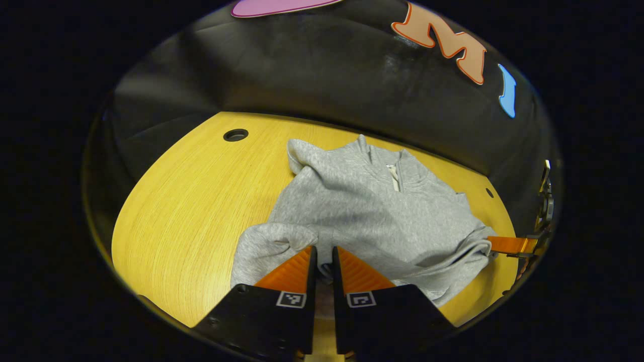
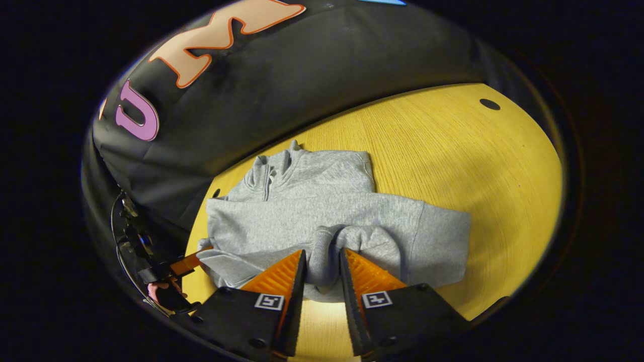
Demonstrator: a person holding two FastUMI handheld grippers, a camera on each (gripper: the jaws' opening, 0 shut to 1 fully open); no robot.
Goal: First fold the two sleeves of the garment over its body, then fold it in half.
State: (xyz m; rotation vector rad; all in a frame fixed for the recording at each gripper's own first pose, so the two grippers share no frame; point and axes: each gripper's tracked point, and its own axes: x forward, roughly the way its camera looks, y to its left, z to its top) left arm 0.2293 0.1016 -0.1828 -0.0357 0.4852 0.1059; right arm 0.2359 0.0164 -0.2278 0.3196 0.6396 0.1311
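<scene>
Left claw at lower centre of the left gripper view, pinching a fold of grey garment. Right claw at lower centre of the right gripper view, likewise clamped on bunched fabric. Garment spread mid-frame on yellow desk, both sleeves folded inward.

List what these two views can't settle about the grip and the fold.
- Left gripper view: the left hand-held gripper hides the grey sweatshirt hem under its fingertips.
- Right gripper view: the right hand-held gripper covers its pinched fold.
- Sleeve layering under the body: hidden by cloth.
</scene>
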